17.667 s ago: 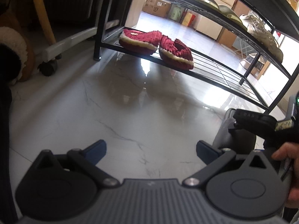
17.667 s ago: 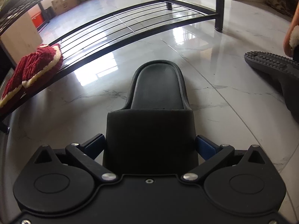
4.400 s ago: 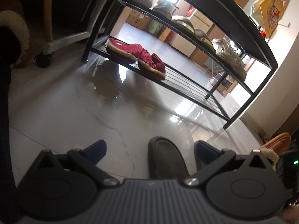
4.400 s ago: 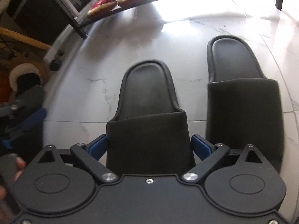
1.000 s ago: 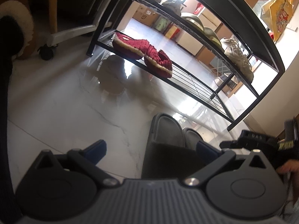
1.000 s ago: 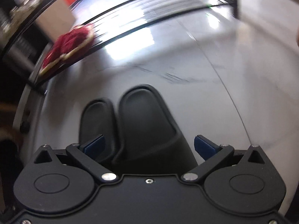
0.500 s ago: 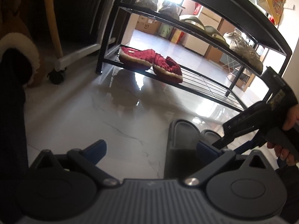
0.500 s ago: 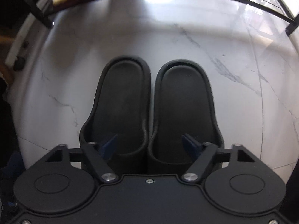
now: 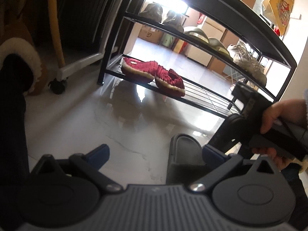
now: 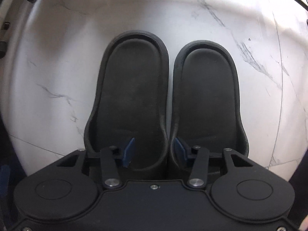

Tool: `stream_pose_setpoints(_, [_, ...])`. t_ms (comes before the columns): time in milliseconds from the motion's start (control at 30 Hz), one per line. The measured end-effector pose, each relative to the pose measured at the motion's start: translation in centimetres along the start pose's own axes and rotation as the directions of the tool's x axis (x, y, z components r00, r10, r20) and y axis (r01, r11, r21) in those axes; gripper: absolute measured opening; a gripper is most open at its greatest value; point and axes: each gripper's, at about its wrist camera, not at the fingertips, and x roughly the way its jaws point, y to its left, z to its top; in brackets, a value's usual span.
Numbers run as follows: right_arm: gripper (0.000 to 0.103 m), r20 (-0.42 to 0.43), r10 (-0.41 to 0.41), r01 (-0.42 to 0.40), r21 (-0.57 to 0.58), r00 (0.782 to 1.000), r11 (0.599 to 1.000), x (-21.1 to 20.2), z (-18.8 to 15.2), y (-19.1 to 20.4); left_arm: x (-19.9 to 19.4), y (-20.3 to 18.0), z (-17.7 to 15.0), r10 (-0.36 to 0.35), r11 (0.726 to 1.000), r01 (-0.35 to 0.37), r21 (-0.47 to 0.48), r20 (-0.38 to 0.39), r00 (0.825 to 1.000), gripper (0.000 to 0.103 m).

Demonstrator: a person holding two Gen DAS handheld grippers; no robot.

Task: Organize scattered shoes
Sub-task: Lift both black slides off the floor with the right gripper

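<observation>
Two black slippers lie side by side on the marble floor, the left slipper [image 10: 132,96] and the right slipper [image 10: 207,98]. My right gripper [image 10: 154,153] reaches down into them, one blue finger in each slipper, the jaws closed in on the two touching inner walls. In the left wrist view one black slipper [image 9: 184,150] shows by my left gripper's right finger. My left gripper [image 9: 154,154] is open and empty above the floor. The right gripper's body [image 9: 250,119] and the hand holding it show at the right.
A black shoe rack [image 9: 211,104] stands ahead with a pair of red slippers [image 9: 154,75] on its bottom shelf and several shoes on the shelf above. A wheeled white frame [image 9: 77,65] and a fleece-lined boot [image 9: 21,57] are at the left.
My right gripper has dropped closer over the black pair and its fingers have narrowed onto the slippers' inner walls. My left gripper has shifted slightly; it stays open.
</observation>
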Motion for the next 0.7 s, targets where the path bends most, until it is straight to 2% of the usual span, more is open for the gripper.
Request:
stream_pose_setpoints(33, [0.048, -0.011, -0.016, 0.016, 0.002, 1.0, 1.0, 0.3, 0.2, 0.1, 0.0, 0.1, 0.1, 0.0, 1.0, 0.0, -0.006, 0.002, 1.0, 0.102])
stream_pose_setpoints(67, [0.056, -0.023, -0.034, 0.034, 0.004, 0.999, 0.999, 0.7, 0.3, 0.1, 0.0, 0.2, 0.2, -0.001, 1.0, 0.001, -0.012, 0.004, 1.0, 0.103])
stream_pose_setpoints(100, [0.059, -0.031, -0.047, 0.047, 0.007, 0.998, 0.999, 0.9, 0.3, 0.2, 0.0, 0.3, 0.2, -0.001, 1.0, 0.001, -0.015, 0.005, 1.0, 0.103])
stream_pose_setpoints(200, [0.058, -0.054, -0.058, 0.059, 0.008, 0.997, 0.998, 1.8, 0.0, 0.1, -0.1, 0.6, 0.4, -0.005, 0.999, 0.006, -0.038, 0.009, 1.0, 0.103])
stream_pose_setpoints(300, [0.05, -0.052, -0.029, 0.03, 0.019, 0.998, 0.999, 1.6, -0.2, -0.4, 0.1, 0.8, 0.4, -0.008, 0.998, 0.008, -0.056, 0.002, 1.0, 0.102])
stream_pose_setpoints(333, [0.04, -0.048, -0.028, 0.028, 0.01, 0.998, 1.0, 1.5, -0.3, -0.4, 0.2, 0.9, 0.5, -0.007, 0.998, 0.007, -0.059, -0.001, 1.0, 0.103])
stream_pose_setpoints(367, [0.036, -0.045, -0.03, 0.03, 0.003, 0.999, 1.0, 1.3, -0.5, -0.4, 0.3, 0.9, 0.5, -0.008, 0.998, 0.008, -0.063, -0.003, 1.0, 0.103])
stream_pose_setpoints(600, [0.029, -0.018, -0.041, 0.041, 0.002, 0.999, 0.999, 0.8, -1.4, -0.7, 0.1, 0.9, 0.5, -0.002, 0.998, 0.003, -0.058, 0.02, 1.0, 0.103])
stream_pose_setpoints(700, [0.019, 0.015, -0.056, 0.056, -0.001, 0.998, 0.998, 0.4, -2.1, -1.0, 0.4, 1.0, 0.4, 0.005, 0.998, -0.004, -0.066, 0.008, 1.0, 0.103])
